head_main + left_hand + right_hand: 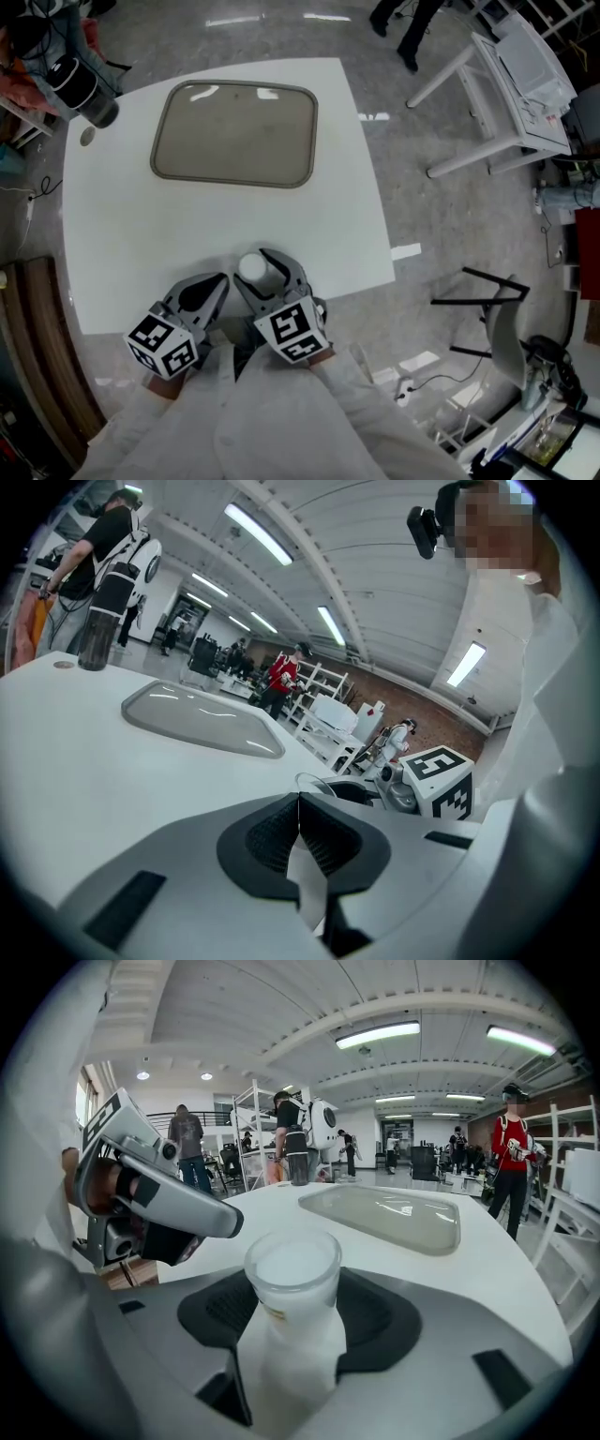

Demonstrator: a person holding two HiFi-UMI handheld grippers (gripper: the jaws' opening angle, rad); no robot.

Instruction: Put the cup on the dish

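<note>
At the table's (112, 244) near edge, my left gripper (217, 281) has its jaws pressed together on nothing. Just right of it, my right gripper (265, 272) pinches the cup (292, 1279). The grasp looks made, I judge. Next comes a level carry to the dish (234, 134), well apart. My pads hide the cup's base, so I can't tell whether it is lifted or resting.

the right hand-held gripper (295, 1318) clamps a white cup (292, 1274) between its jaws; a grey dish (384, 1215) lies at one o'clock on the surface (511, 1283).
</note>
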